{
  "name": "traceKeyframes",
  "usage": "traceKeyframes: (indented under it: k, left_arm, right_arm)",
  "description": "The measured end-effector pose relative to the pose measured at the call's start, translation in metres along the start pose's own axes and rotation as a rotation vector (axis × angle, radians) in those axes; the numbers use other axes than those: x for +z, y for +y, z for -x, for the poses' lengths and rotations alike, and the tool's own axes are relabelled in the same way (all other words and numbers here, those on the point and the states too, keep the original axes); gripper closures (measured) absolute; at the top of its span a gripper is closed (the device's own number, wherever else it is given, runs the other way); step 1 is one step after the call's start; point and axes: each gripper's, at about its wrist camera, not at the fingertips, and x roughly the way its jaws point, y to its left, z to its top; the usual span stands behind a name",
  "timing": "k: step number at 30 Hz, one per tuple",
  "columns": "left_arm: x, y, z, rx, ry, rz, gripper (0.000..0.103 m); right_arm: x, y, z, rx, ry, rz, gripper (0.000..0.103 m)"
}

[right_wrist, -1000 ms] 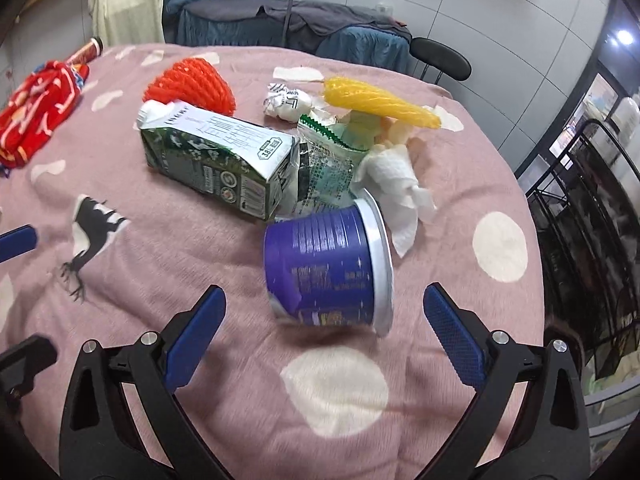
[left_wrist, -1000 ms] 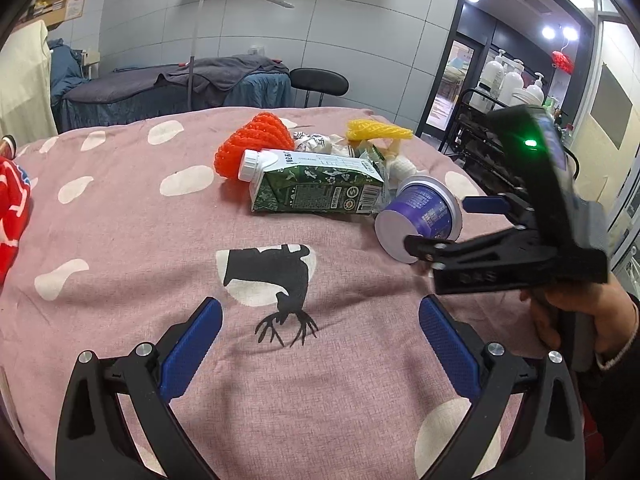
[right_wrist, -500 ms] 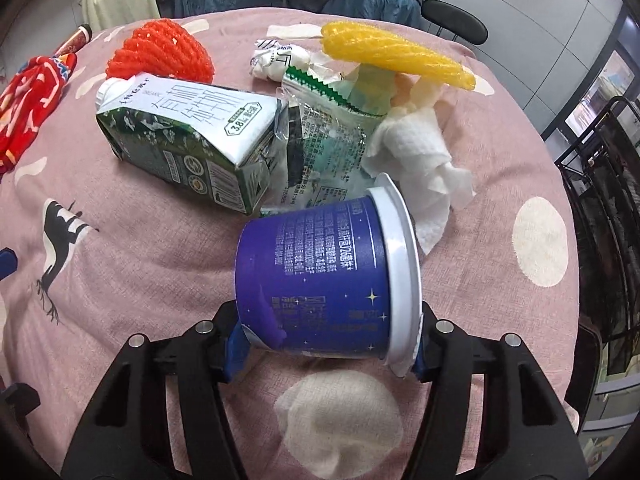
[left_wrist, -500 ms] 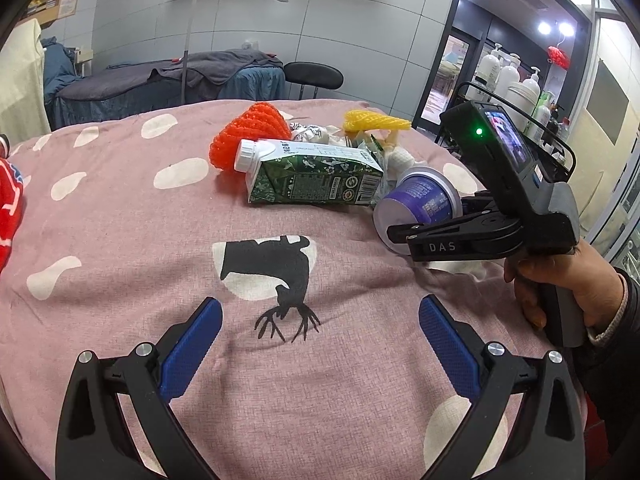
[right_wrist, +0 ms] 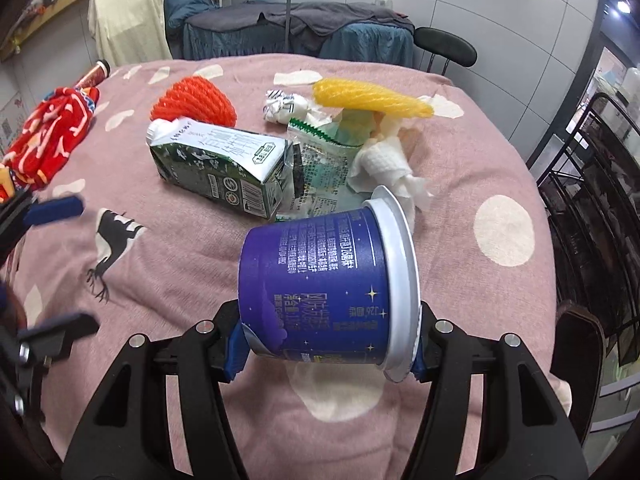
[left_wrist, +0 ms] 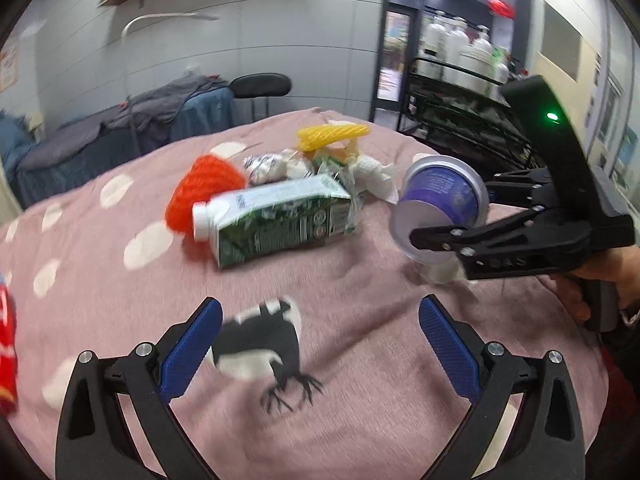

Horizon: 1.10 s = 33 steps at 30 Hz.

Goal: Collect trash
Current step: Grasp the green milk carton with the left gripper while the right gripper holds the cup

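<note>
Change since a second ago: the right tool point(right_wrist: 326, 354), then wide open, is now clamped on the purple plastic cup with white rim point(right_wrist: 328, 284), lifted clear of the bench point(right_wrist: 460, 160) near its right edge. First trash secured. The left tool point(left_wrist: 320, 344) hovers open, empty.

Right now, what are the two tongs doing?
Left tongs: open, holding nothing.
Right tongs: closed on the purple cup.

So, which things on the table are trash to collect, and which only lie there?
Trash:
- purple cup, in right claw
- milk carton
- orange foam net
- yellow foam net
- crumpled tissue
- green wrapper

Just lying about:
- red cloth
- pink tablecloth
</note>
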Motion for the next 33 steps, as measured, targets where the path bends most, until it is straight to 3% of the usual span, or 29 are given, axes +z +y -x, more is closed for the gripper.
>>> traceKeyframes:
  k: [4, 11, 17, 24, 28, 31, 33]
  left_arm:
    - [0.027, 0.007, -0.012, -0.022, 0.017, -0.094, 0.009]
    - [0.063, 0.007, -0.063, 0.027, 0.133, -0.279, 0.014]
    - [0.064, 0.002, -0.108, 0.123, 0.297, -0.482, 0.02]
    - [0.055, -0.003, -0.129, 0.165, 0.4, -0.641, 0.023]
    - [0.063, -0.002, -0.133, 0.165, 0.431, -0.564, 0.031]
    - [0.057, -0.01, -0.124, 0.196, 0.395, -0.584, 0.037]
    - [0.053, -0.014, -0.11, 0.182, 0.357, -0.515, 0.04]
  right_arm:
    - [-0.009, -0.009, 0.018, 0.012, -0.032, -0.038, 0.043]
    - [-0.023, -0.022, 0.036, 0.028, -0.067, -0.093, 0.043]
    - [-0.032, -0.029, 0.045, 0.046, -0.082, -0.129, 0.043]
    - [-0.039, -0.034, 0.052, 0.061, -0.101, -0.153, 0.043]
    - [-0.041, -0.038, 0.055, 0.072, -0.112, -0.181, 0.043]
    - [-0.045, -0.039, 0.059, 0.073, -0.12, -0.182, 0.043]
    - [-0.047, -0.041, 0.063, 0.074, -0.127, -0.187, 0.043]
